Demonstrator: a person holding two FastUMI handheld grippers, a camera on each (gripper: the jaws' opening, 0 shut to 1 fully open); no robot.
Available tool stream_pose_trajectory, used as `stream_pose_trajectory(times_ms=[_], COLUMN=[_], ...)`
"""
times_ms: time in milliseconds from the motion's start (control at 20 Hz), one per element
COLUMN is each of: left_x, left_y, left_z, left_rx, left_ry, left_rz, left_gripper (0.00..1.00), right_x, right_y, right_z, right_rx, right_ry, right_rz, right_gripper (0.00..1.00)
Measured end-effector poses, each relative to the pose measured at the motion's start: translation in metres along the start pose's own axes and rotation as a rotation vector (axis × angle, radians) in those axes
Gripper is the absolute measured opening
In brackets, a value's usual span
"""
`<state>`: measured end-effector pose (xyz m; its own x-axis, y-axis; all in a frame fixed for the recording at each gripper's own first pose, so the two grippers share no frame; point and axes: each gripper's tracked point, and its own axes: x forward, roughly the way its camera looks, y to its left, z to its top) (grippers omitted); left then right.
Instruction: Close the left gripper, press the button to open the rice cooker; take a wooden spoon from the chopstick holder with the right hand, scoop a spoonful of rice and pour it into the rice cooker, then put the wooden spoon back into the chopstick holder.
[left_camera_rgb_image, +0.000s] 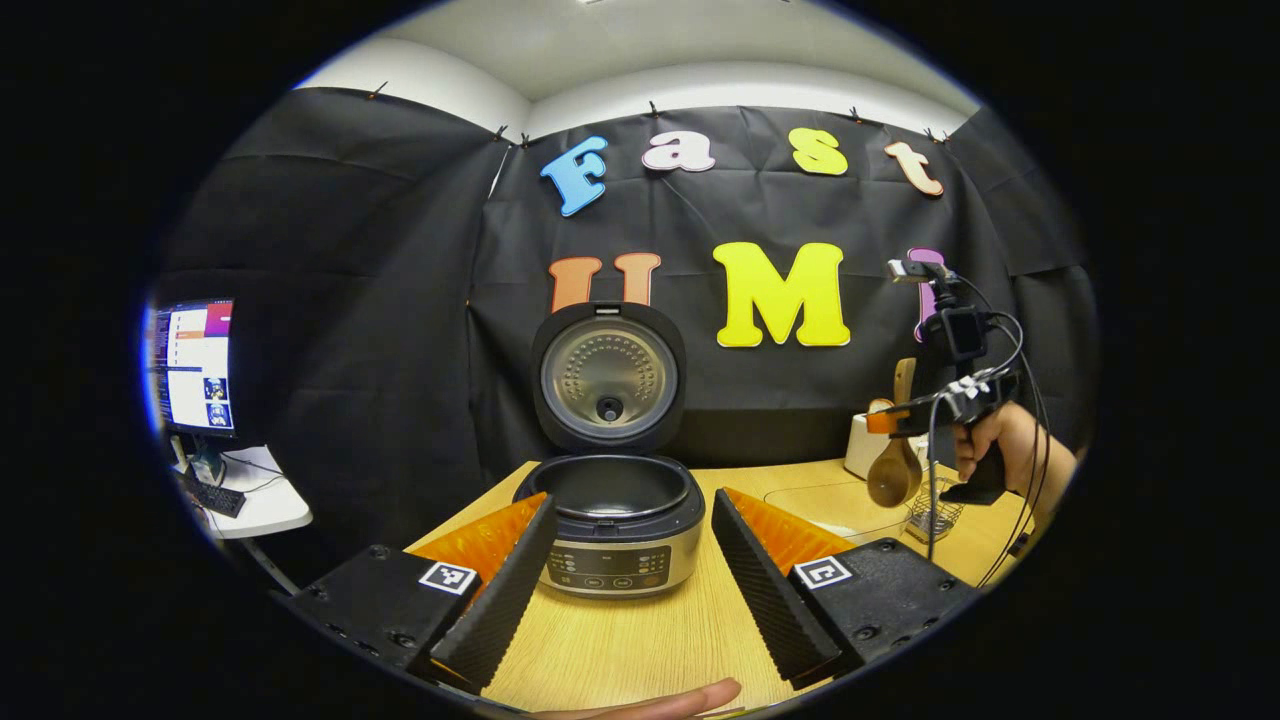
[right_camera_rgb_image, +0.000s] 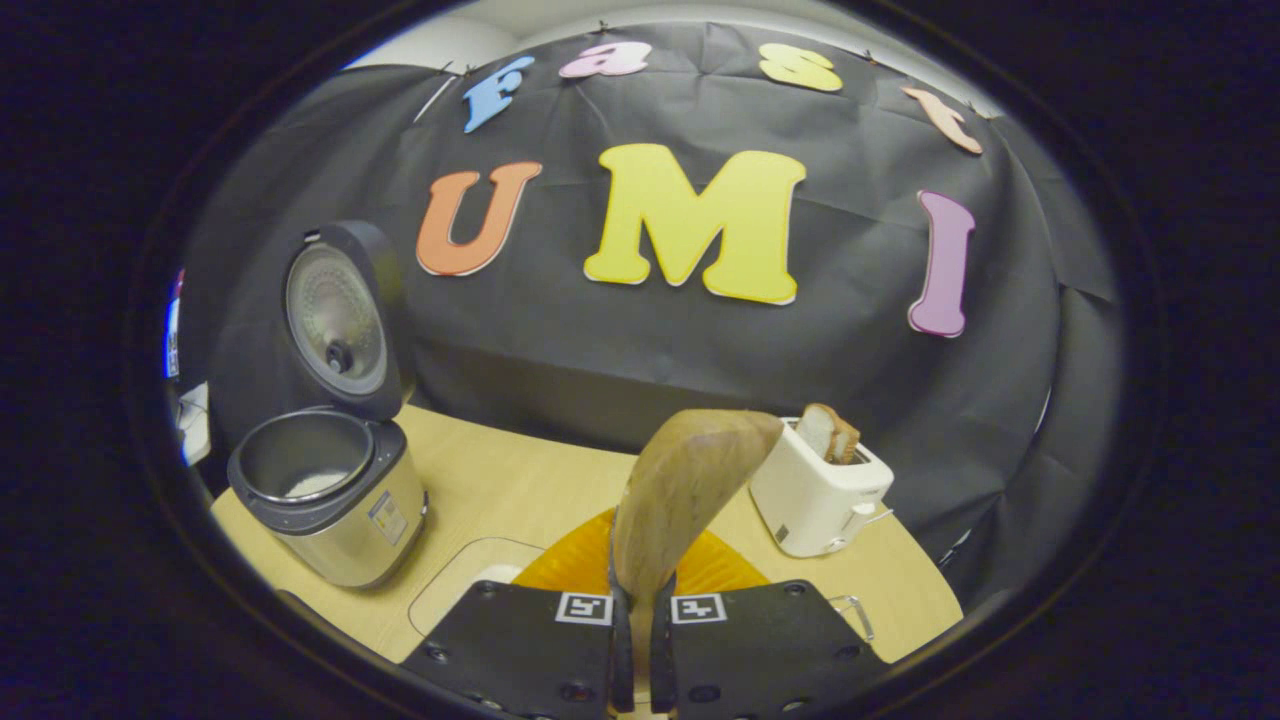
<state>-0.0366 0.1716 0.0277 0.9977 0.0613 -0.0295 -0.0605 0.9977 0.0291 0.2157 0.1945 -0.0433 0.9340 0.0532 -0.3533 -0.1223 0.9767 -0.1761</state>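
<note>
The rice cooker (left_camera_rgb_image: 612, 540) stands on the wooden table (left_camera_rgb_image: 620, 640) with its lid (left_camera_rgb_image: 608, 378) raised upright. My left gripper (left_camera_rgb_image: 635, 498) is open just in front of it, one finger on each side of the pot. In the right gripper view the cooker (right_camera_rgb_image: 335, 505) is at the left, and white rice (right_camera_rgb_image: 312, 486) lies in its pot. My right gripper (right_camera_rgb_image: 640, 592) is shut on the wooden spoon (right_camera_rgb_image: 690, 480). The left gripper view has that gripper (left_camera_rgb_image: 905, 418) at the right, with the spoon (left_camera_rgb_image: 893, 475) hanging bowl down just above the wire chopstick holder (left_camera_rgb_image: 935, 515).
A white toaster (right_camera_rgb_image: 815, 500) with bread slices (right_camera_rgb_image: 828, 432) stands at the back right of the table. A clear flat tray (right_camera_rgb_image: 465, 580) lies between cooker and toaster. A monitor (left_camera_rgb_image: 195, 365) and keyboard sit on a side table at the far left. A fingertip (left_camera_rgb_image: 690, 698) shows at the near edge.
</note>
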Motion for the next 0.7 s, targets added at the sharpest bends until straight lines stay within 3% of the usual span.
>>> stream_pose_trajectory(times_ms=[400,550,650,700], left_x=[0.004,0.008,0.011,0.012], left_y=[0.001,-0.002,-0.003,-0.002], left_z=[-0.007,-0.014,-0.019,-0.023], left_rx=[-0.017,-0.018,-0.011,-0.012], left_ry=[0.024,0.045,0.059,0.072], left_rz=[-0.016,-0.023,-0.026,-0.021], left_gripper=[0.99,0.99,0.99,0.99], right_x=[0.041,0.035,0.030,0.027], right_y=[0.032,0.025,0.039,0.053], right_z=[-0.068,-0.071,-0.083,-0.094], right_rx=[-0.130,-0.151,-0.119,-0.006], right_ry=[0.070,0.024,0.029,0.067], right_rz=[-0.136,-0.242,-0.223,-0.161], right_gripper=[0.07,0.07,0.06,0.07])
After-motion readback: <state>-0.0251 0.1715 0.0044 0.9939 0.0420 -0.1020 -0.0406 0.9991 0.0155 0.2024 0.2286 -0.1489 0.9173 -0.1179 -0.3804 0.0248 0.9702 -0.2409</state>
